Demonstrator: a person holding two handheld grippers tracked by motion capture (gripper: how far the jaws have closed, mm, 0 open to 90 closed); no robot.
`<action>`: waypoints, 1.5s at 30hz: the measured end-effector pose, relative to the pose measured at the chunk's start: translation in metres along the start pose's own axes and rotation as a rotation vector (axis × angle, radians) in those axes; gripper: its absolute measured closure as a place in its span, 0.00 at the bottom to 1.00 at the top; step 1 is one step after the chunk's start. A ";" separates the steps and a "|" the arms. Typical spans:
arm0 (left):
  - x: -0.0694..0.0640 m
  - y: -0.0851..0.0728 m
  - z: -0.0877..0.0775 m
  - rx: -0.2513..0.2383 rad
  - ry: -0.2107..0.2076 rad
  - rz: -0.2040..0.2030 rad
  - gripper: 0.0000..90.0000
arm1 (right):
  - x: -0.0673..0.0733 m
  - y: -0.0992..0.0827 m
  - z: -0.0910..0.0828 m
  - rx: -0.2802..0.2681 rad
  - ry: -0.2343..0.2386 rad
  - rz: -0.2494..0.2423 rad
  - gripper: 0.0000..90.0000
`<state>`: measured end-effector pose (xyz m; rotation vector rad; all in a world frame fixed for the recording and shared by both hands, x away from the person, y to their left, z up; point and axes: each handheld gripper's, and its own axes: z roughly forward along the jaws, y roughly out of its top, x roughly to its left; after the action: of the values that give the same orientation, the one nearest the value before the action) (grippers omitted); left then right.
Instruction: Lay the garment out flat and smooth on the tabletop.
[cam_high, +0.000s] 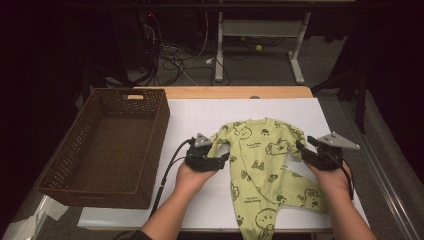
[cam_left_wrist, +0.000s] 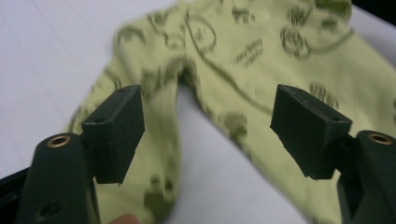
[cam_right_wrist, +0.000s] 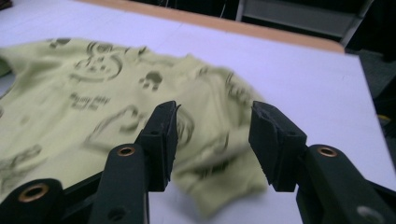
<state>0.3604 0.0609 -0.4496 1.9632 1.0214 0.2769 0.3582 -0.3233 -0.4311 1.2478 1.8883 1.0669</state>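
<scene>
Two sets of tongs, the left tongs (cam_high: 222, 159) and right tongs (cam_high: 301, 148), stand spread and empty at the sleeves of a green baby romper (cam_high: 260, 165) lying flat on the white counter (cam_high: 200, 117); folding looks barely begun, the wicker basket (cam_high: 107, 145) unfilled.

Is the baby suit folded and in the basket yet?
Not yet. The green baby suit lies spread flat on the white table cover. Both tongs, left and right, are open at its sleeves, gripping nothing. Folding looks still to come, and the wicker basket is empty.
</scene>
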 end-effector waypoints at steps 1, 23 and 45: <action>0.000 -0.005 -0.003 0.000 -0.004 -0.004 0.26 | 0.000 -0.006 -0.005 0.000 0.008 0.005 0.59; -0.076 -0.050 -0.002 0.185 -0.158 0.164 0.36 | 0.011 -0.062 -0.041 0.192 0.097 -0.064 0.59; -0.071 -0.043 -0.009 0.068 -0.217 0.175 0.28 | 0.028 -0.089 -0.136 0.134 0.092 -0.057 0.97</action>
<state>0.2862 0.0247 -0.4654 2.0957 0.7295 0.1221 0.1972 -0.3558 -0.4470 1.2291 2.0831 0.9972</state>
